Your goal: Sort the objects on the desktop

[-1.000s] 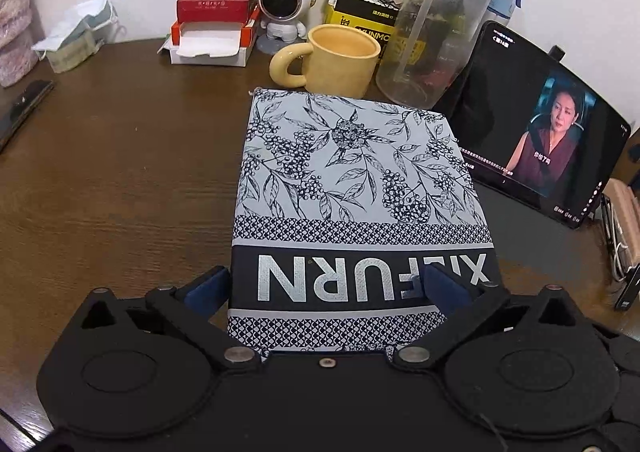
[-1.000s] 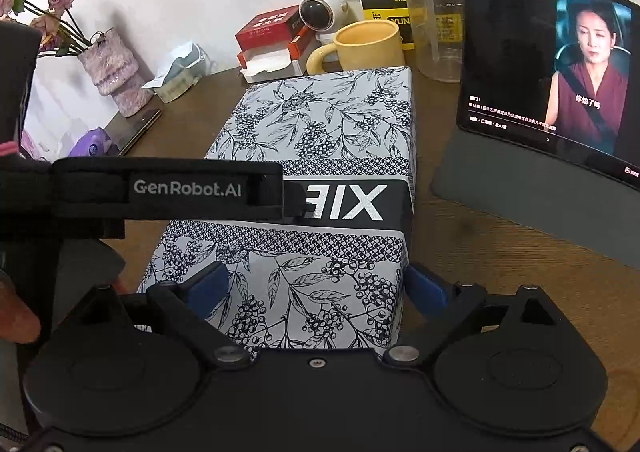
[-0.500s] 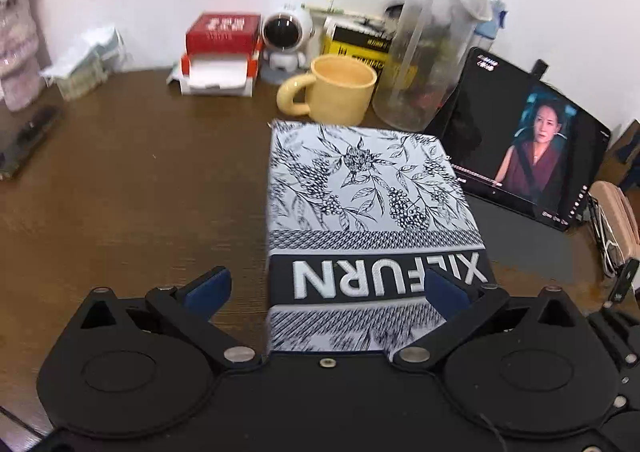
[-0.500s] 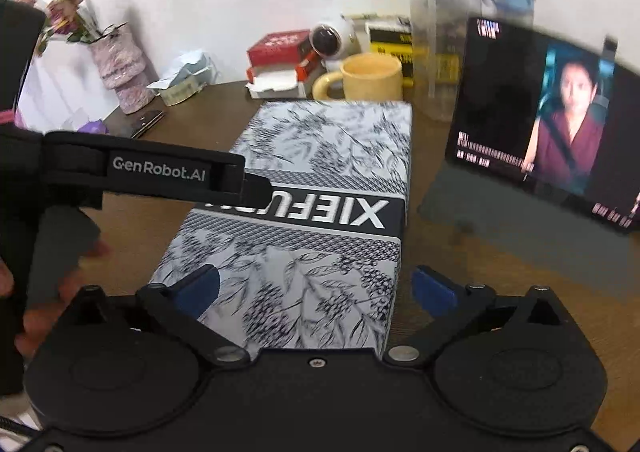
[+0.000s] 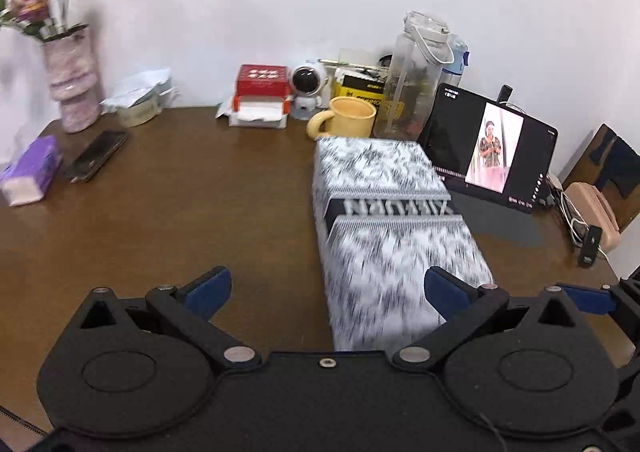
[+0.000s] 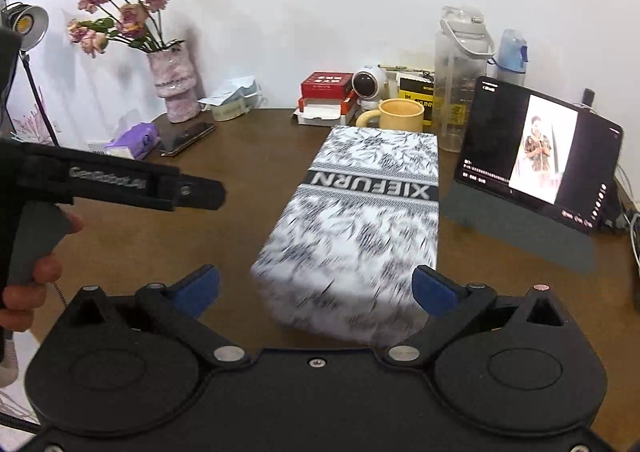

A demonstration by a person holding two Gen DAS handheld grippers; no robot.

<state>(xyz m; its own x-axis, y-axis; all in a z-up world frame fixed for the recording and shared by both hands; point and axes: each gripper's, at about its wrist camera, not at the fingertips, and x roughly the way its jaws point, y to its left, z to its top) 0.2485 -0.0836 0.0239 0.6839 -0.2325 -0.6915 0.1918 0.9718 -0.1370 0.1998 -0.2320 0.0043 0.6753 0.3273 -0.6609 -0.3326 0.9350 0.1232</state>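
The patterned box (image 6: pixel 360 219) lies flat on the brown counter (image 6: pixel 240 155), filling the centre of the right wrist frame. Its long axis runs from the lower centre up toward the yellow mug (image 6: pixel 400 113), and its "XIEFURN" band reads upside down. Neither gripper touches it. The right gripper (image 6: pixel 316 290) is spread wide with the box's near end between its pads; the left gripper (image 5: pixel 326 290) is equally wide and empty, with the box off to the frame's right. The box looks set down, so the next move probably calls for choosing another object, perhaps the phone (image 6: pixel 186 137) at upper left.
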